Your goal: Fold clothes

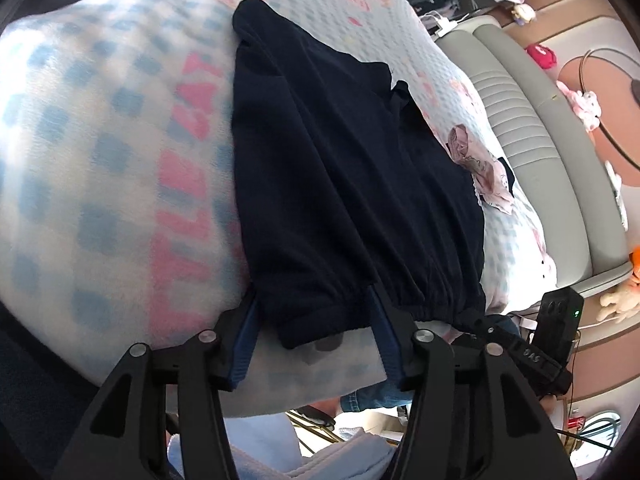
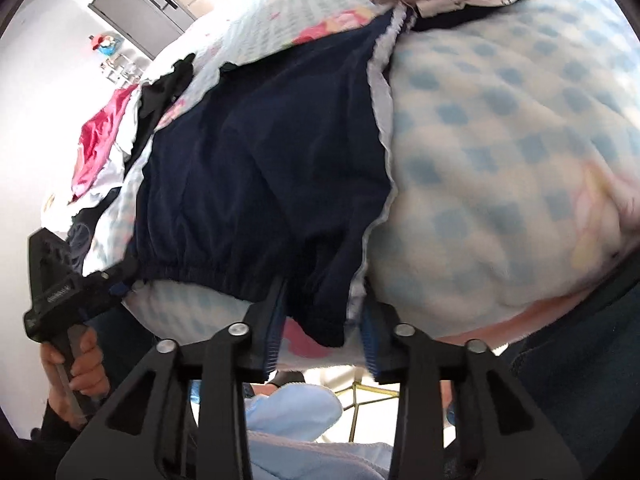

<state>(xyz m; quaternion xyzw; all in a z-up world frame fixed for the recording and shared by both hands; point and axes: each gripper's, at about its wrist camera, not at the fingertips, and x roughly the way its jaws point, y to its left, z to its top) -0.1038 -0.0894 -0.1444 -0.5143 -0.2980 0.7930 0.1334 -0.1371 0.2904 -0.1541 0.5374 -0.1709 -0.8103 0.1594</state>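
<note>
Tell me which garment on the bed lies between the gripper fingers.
The dark navy garment with the gathered elastic hem; the pink patterned garment lies beyond it, and the bright pink clothes lie in a pile aside.

Navy garment (image 1: 344, 184): matt woven cloth with an elastic-gathered hem between the jaws. Checked blanket (image 1: 100, 152) beneath: soft, fuzzy fleece. Gripper frames: matt black plastic, bright metal rivets, ribbed blue pads (image 1: 244, 344).

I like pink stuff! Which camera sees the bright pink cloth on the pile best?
The right wrist view. The bright pink cloth shows there at the left, crumpled among white and dark clothes beyond the navy garment. In the left wrist view I cannot find it; only paler pink printed fabric shows there.
</note>
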